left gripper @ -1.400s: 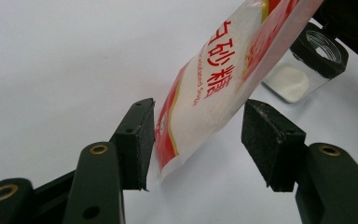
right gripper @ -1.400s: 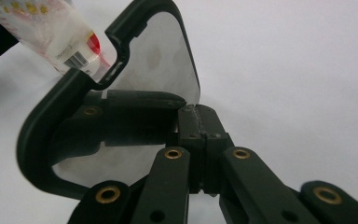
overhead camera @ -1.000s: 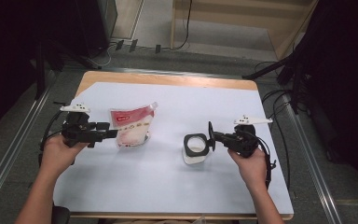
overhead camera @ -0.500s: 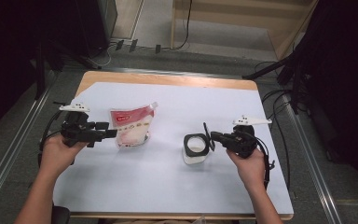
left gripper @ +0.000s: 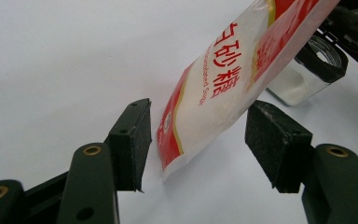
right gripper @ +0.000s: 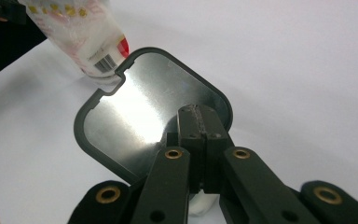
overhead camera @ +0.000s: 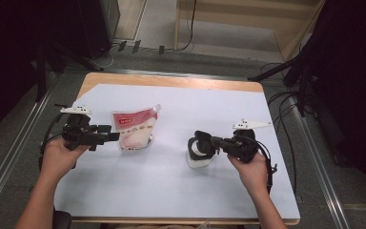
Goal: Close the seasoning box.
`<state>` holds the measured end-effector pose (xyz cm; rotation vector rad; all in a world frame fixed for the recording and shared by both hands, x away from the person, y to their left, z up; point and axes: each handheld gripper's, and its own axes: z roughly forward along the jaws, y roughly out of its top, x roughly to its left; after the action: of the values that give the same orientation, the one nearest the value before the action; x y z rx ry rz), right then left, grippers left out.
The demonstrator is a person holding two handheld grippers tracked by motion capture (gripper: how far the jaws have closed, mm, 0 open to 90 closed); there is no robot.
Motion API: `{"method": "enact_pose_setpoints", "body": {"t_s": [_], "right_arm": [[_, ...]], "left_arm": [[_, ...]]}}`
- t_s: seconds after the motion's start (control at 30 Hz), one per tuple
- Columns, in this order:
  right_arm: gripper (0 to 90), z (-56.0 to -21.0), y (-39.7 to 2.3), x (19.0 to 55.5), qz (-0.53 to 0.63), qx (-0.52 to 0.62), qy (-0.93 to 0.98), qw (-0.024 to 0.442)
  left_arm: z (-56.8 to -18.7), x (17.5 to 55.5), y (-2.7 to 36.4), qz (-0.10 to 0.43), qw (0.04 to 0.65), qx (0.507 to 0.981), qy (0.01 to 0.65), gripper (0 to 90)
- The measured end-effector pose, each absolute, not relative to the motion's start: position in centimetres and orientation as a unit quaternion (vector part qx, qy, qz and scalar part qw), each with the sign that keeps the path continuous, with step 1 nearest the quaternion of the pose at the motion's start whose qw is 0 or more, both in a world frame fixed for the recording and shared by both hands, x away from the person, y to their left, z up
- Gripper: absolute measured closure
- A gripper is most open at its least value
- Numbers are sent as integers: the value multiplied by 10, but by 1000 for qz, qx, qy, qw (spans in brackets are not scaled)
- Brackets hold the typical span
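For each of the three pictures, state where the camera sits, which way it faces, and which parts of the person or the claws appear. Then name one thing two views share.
High view: above the person's side, looking forward and down on the table; both forearms, left claw and right claw show.
Left gripper view: rides the left claw, looking along its open jaws at the sugar pouch between them.
Right gripper view: rides the right claw, looking along its shut jaws at the hinged jar lid.
Shared: the sugar pouch appears in both gripper views.

A lab: cables [overhead camera: 286, 102] trail around a paper-covered table [overhead camera: 171, 191].
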<state>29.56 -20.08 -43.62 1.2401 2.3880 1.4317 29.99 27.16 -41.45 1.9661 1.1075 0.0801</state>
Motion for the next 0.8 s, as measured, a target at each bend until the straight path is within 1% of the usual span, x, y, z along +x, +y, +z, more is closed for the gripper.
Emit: {"method": "enact_pose_setpoints", "body": {"t_s": [0.4,0.8], "right_arm": [[900,-437,-192,293,463,397,791,43],[799,-436,-195,294,470,394,788,50]], "left_arm": [[-416,300,271,34,424,789,443,416],[-417,299,272,33,424,788,445,417]]}}
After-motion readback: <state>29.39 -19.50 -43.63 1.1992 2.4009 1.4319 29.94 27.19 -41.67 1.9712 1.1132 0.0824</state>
